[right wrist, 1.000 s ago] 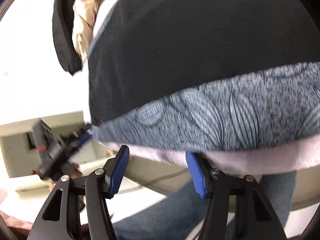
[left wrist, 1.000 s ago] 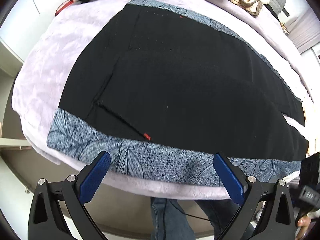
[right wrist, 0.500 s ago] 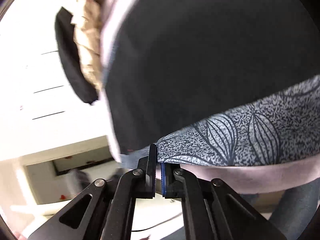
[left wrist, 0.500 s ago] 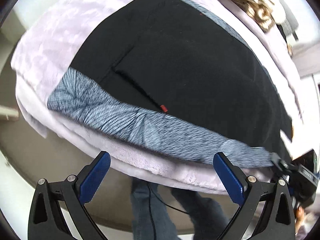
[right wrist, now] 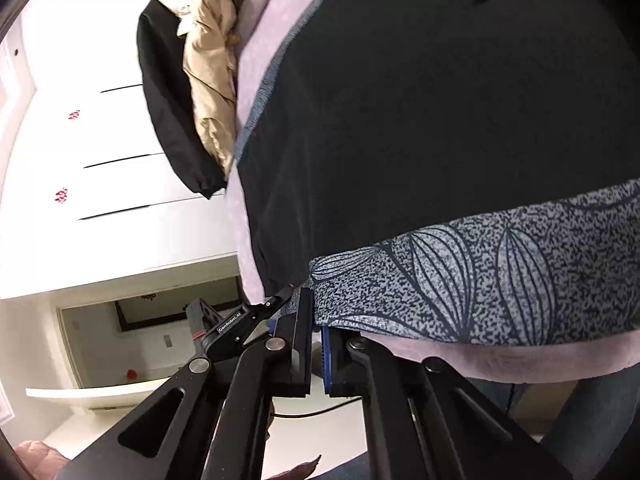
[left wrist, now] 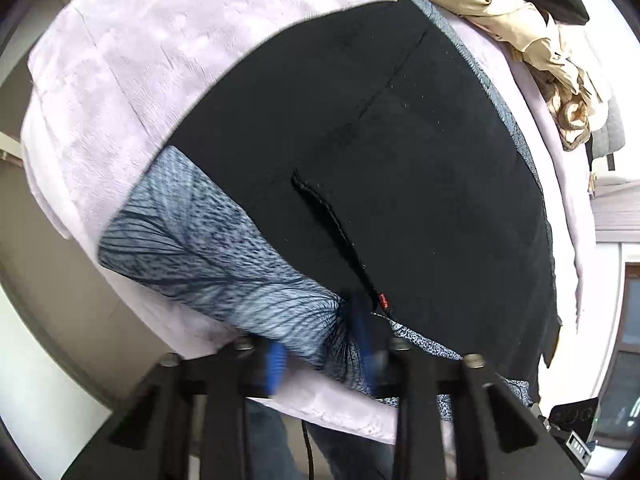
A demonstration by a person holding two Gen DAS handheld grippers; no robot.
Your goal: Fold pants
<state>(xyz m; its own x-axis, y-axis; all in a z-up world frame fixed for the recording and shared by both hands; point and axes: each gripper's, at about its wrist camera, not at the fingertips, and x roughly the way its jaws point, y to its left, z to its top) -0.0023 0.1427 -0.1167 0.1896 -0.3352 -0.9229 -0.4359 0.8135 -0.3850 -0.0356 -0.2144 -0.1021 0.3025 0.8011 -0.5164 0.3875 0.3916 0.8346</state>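
Black pants (left wrist: 420,160) lie flat on a lilac blanket (left wrist: 120,60). Their grey-blue leaf-print waistband (left wrist: 192,240) runs along the near edge. My left gripper (left wrist: 320,352) points steeply down at that edge. Its jaws are closing, and the waistband bunches between the blurred blue pads (left wrist: 276,364). In the right wrist view the pants (right wrist: 440,100) fill the upper right, and my right gripper (right wrist: 316,344) is shut on the end of the waistband (right wrist: 480,280). The left gripper's black body (right wrist: 232,328) shows just to the left of it.
A beige jacket (left wrist: 540,40) and a black garment (right wrist: 160,100) are heaped at the far end of the blanket. White drawer fronts (right wrist: 80,140) stand beyond. A person's jeans-clad legs (left wrist: 348,456) are below the near edge.
The left gripper has dropped onto the near edge, rolled, and gone from wide open to narrow around the waistband. The right gripper closed on the waistband's end a second ago and has stayed shut.
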